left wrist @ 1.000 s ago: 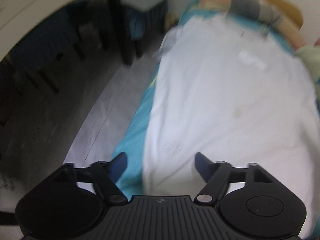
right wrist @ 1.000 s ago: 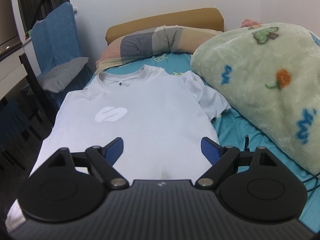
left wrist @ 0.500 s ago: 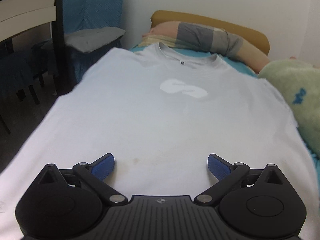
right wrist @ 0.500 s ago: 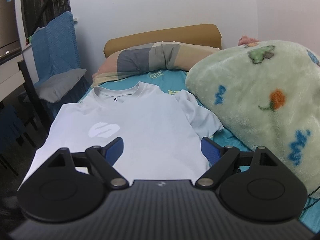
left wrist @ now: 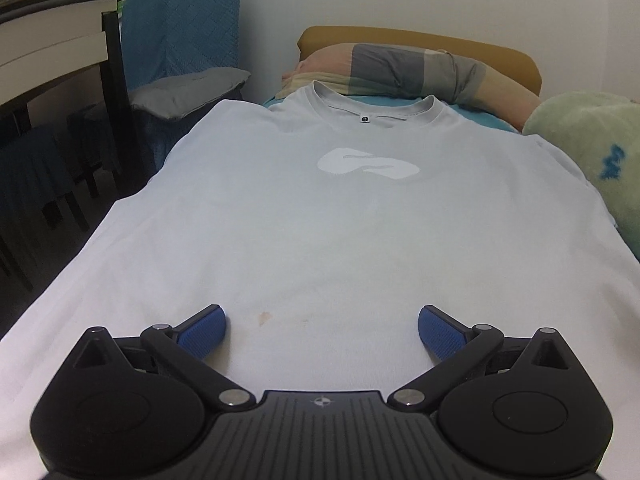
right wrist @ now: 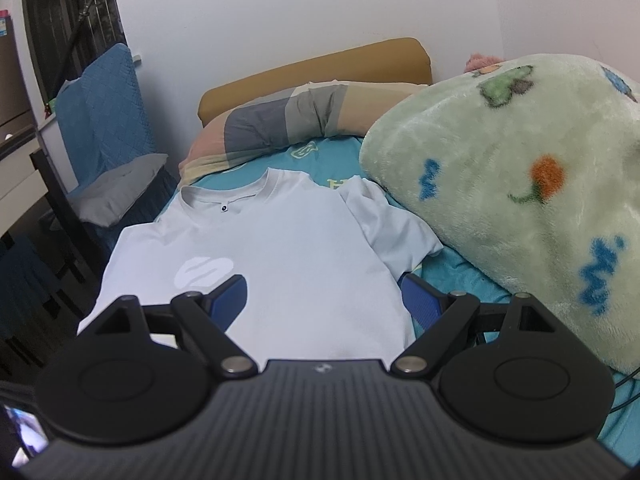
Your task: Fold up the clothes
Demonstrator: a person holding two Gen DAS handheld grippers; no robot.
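T-shirt [left wrist: 320, 216]: spread flat, face up on bed [right wrist: 448, 268], collar at 12 o'clock, ready for first fold | left tongs [left wrist: 322, 334]: apart, empty, low over hem | right tongs [right wrist: 322, 300]: apart, empty, above right edge, sleeve [right wrist: 388, 224] at 1 o'clock | blanket [right wrist: 520, 184] heaped at 3 o'clock, crowding sleeve.

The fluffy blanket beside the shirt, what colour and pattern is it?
The blanket is pale green with blue, orange and green cartoon prints; the right wrist view shows it best.
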